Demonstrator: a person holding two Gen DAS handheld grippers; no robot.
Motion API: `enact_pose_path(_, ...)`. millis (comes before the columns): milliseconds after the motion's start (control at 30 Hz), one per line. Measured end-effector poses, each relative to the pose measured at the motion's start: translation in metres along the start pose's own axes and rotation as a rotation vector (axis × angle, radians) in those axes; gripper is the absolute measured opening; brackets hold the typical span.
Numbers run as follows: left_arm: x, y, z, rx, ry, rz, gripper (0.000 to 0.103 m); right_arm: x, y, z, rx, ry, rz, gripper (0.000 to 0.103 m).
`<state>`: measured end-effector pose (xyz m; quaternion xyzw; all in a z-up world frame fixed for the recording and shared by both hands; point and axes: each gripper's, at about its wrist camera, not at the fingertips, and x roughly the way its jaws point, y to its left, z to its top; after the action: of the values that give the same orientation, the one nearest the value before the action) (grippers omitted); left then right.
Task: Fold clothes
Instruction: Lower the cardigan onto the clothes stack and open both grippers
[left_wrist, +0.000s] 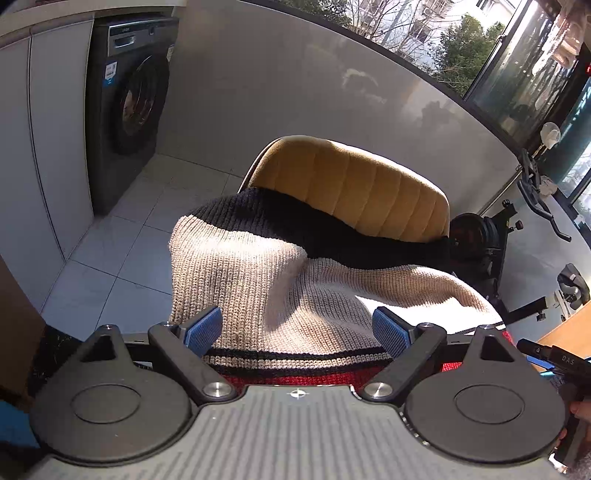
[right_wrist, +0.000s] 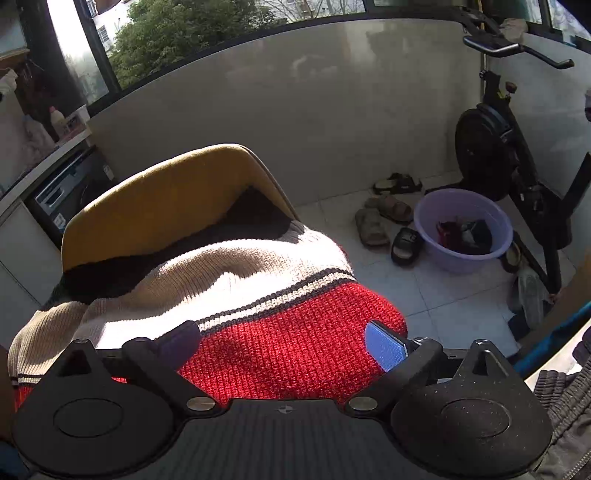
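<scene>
Our striped sweater (left_wrist: 280, 280) heaped on the mustard chair (left_wrist: 354, 184), below and beyond both our grippers, left fingers (left_wrist: 204, 328) spread wide, empty, right fingers (right_wrist: 386, 349) likewise.

Mustard chair (left_wrist: 347, 184), washing machine (left_wrist: 129, 107), exercise bike (right_wrist: 495, 147), lilac basin (right_wrist: 463, 225) holding what look like dark clothes, sandals (right_wrist: 384, 214)

The sweater (left_wrist: 280, 280) hides the seat of the chair (left_wrist: 351, 184).

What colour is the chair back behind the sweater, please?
Mustard yellow; the chair back shows best in the left wrist view.
</scene>
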<state>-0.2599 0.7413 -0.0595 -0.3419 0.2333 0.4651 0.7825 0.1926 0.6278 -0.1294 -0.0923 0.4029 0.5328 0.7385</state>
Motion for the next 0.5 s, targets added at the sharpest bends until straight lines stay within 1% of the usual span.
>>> enact_pose_path(33,-0.005,-0.006,-0.002,0.023,-0.021,0.02,0.094,0.001,0.005,-0.004,-0.003,-0.001,0.001,0.1)
enact_pose_path(100,-0.01,-0.011,-0.004,0.041,-0.047,0.019,0.098,0.007,0.017,-0.012,-0.012,0.015,0.011,0.1)
enact_pose_path(133,-0.005,-0.012,-0.007,0.039,-0.033,-0.001,0.098,0.011,0.024,-0.018,-0.017,0.031,0.01,0.1)
enact_pose_path(200,0.006,-0.014,-0.012,0.032,0.004,-0.044,0.098,0.023,0.028,-0.026,-0.026,0.064,-0.003,0.1)
enact_pose_path(300,0.039,-0.02,-0.028,0.058,0.085,-0.097,0.098,0.043,0.027,-0.038,-0.052,0.106,-0.055,0.1)
enact_pose_path(400,0.078,-0.022,-0.044,0.068,0.156,-0.083,0.098,0.056,0.033,-0.048,-0.102,0.133,-0.103,0.101)
enact_pose_path(500,0.117,-0.016,-0.056,0.076,0.253,-0.019,0.098,0.063,0.039,-0.054,-0.121,0.141,-0.12,0.102)
